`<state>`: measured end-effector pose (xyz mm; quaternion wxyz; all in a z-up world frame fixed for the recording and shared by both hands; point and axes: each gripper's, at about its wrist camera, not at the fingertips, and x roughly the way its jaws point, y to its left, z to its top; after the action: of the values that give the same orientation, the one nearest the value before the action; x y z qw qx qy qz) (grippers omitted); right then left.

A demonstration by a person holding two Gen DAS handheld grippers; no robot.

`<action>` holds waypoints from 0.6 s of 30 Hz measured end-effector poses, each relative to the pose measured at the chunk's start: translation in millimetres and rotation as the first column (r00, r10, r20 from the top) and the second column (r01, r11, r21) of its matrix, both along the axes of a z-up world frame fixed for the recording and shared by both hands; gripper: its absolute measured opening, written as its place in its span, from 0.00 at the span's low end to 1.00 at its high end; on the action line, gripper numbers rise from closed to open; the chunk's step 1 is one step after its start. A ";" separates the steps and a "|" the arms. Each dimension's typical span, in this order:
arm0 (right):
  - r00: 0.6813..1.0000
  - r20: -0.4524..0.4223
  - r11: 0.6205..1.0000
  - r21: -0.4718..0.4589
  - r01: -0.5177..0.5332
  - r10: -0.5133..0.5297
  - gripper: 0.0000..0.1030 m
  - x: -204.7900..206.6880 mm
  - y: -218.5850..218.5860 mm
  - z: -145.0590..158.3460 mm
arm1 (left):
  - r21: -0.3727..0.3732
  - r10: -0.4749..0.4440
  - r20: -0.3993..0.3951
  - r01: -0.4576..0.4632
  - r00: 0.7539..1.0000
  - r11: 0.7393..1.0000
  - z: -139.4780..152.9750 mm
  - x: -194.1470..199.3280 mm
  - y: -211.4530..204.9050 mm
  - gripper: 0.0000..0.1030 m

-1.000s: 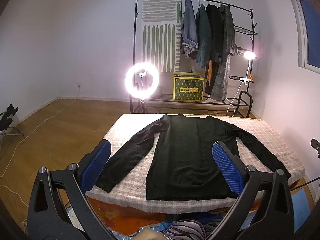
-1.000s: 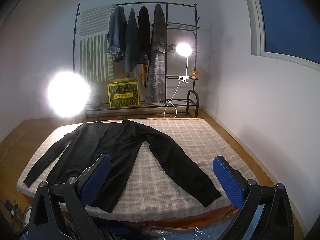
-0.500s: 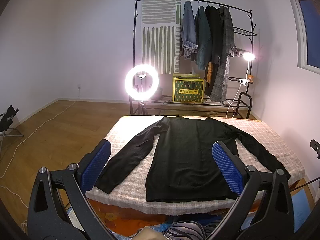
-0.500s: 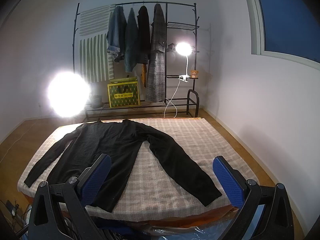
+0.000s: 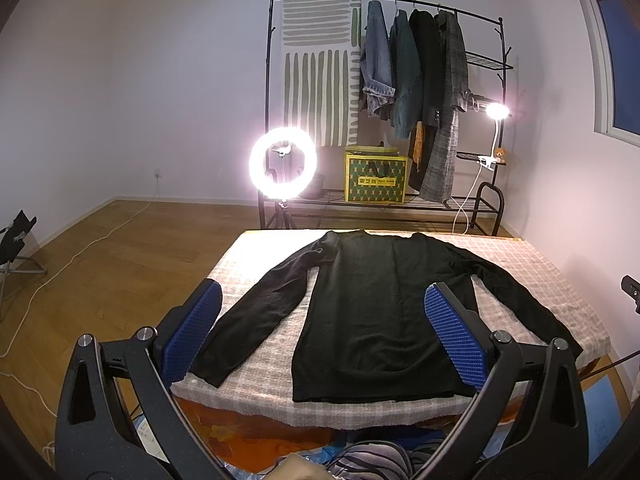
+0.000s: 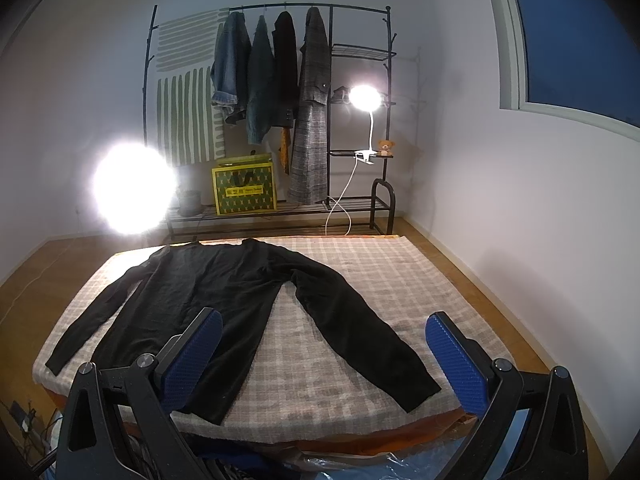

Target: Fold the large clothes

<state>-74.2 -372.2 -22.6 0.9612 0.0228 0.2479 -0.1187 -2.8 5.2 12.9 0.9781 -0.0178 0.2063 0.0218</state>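
- Pale walls (image 5: pixel 140 80) are enclosing the room, and a wooden floor (image 5: pixel 100 264) is spreading out at nine o'clock.
- A black garment rack (image 5: pixel 400 120) is standing at twelve o'clock, holding hanging coats.
- A ring light (image 5: pixel 283 164) is glowing at eleven o'clock.
- A clip lamp (image 6: pixel 365 99) is shining on the rack's shelves.
- A window (image 6: pixel 580 36) is showing dark blue at two o'clock.

Around the black sweater (image 5: pixel 372 320), bare checked bed cover (image 6: pixel 400 280) is lying open on both sides, giving a gripper free passage to either sleeve. Beyond the sweater's collar, a ring light (image 5: pixel 283 164) and a clothes rack (image 5: pixel 400 216) are standing, blocking the far side.
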 end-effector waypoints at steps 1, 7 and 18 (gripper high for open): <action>1.000 -0.002 1.000 0.002 0.003 -0.003 1.00 0.4 -1.2 0.5 | -0.002 0.002 -0.001 -0.002 1.000 1.000 1.1 0.8 0.2 1.00; 1.000 -0.007 1.000 -0.001 0.017 -0.017 1.00 1.0 -2.4 3.5 | -0.006 0.003 -0.007 -0.003 1.000 1.000 -3.6 2.5 -0.5 1.00; 1.000 -0.007 1.000 -0.005 0.017 -0.017 1.00 1.5 0.0 6.3 | 0.003 0.015 -0.026 -0.015 1.000 1.000 -15.7 11.3 8.0 1.00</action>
<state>-72.7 -372.1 -16.3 0.9593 0.0220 0.2510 -0.1277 8.5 13.2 -2.8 0.9752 -0.0176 0.2188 0.0294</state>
